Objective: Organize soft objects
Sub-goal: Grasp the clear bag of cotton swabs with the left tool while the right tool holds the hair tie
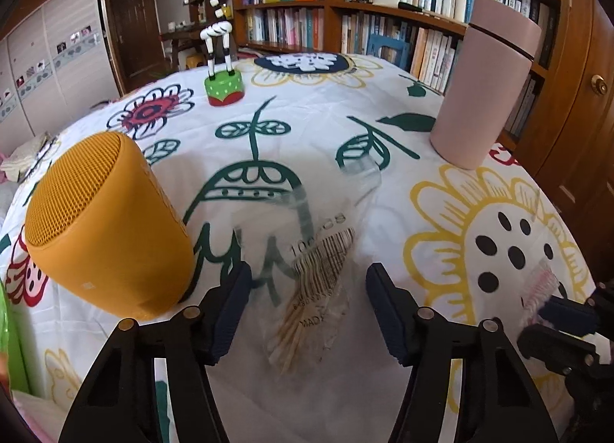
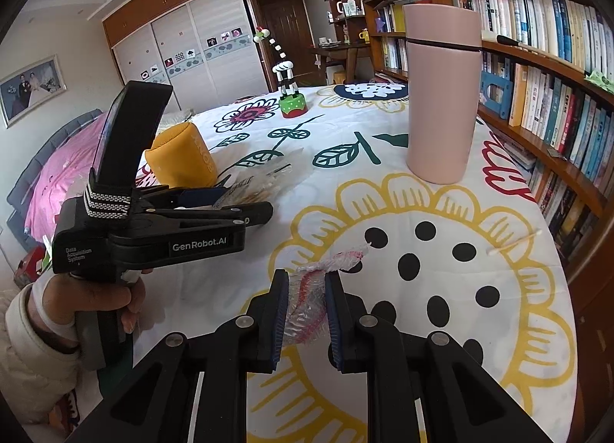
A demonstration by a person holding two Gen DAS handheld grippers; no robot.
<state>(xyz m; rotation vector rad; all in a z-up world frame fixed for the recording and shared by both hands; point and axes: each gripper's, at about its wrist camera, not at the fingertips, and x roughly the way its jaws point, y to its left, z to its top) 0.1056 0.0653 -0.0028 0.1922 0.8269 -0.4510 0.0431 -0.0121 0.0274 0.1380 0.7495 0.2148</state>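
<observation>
Left wrist view: the left tool (image 1: 307, 301) is spread wide over a clear bag of cotton swabs (image 1: 311, 289) lying on the floral tabletop (image 1: 383, 205) — an orange speaker (image 1: 107, 228) sits just left.

Right wrist view: the right tool (image 2: 307, 312) is narrowed onto a crinkled pink-and-clear wrapper (image 2: 311, 301) — a pink tumbler (image 2: 441, 97) stands beyond.

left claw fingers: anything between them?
Yes: a clear bag of cotton swabs lies on the tablecloth between the open left claw's fingers, seen in the left wrist view.
</observation>
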